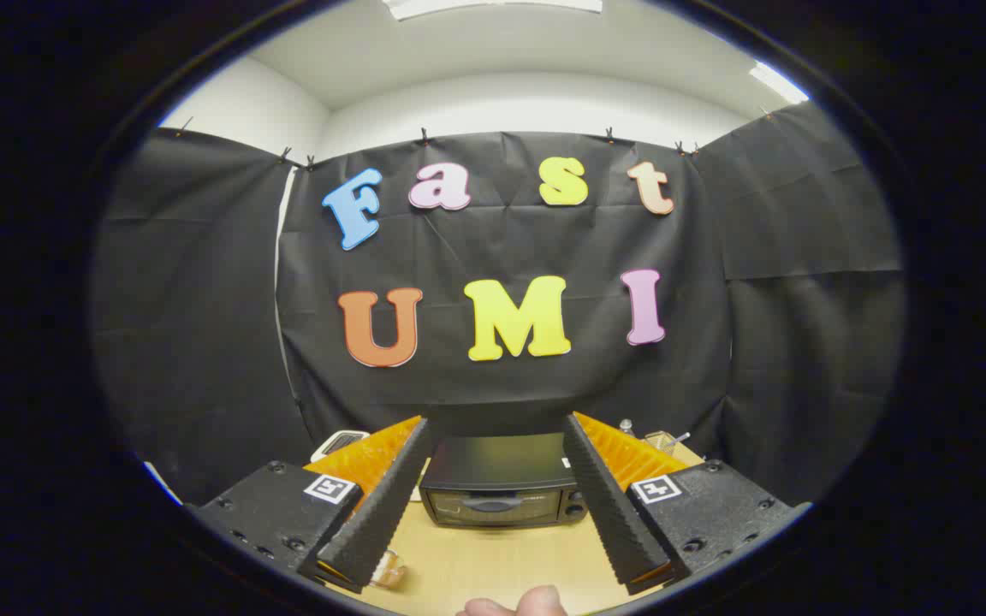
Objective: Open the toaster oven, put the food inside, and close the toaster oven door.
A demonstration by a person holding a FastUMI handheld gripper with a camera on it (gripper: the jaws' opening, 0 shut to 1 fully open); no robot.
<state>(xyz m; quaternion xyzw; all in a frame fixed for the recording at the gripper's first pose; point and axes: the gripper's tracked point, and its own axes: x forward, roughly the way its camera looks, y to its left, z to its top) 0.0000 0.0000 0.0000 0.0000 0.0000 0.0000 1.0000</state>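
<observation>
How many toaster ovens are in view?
1: the black toaster oven, door shut, stands on the wooden table beyond the open gripper, framed between its fingers.

Toaster oven (500,479): you have one small black countertop unit, boxy, with a flat dark top. It stands upright on the light wooden table (501,565), backed close to the black cloth wall, its front turned toward you. Door: shut, a dark glass panel with a horizontal handle across it. Controls: a column of knobs at the front's right end, too small to read. Position: beyond your gripper (495,429), framed in the wide gap between its spread fingers, touching neither.

Food (388,569): possibly the small pale, glossy item on the table just beside the left finger's base; mostly hidden, so you cannot tell its kind.
</observation>
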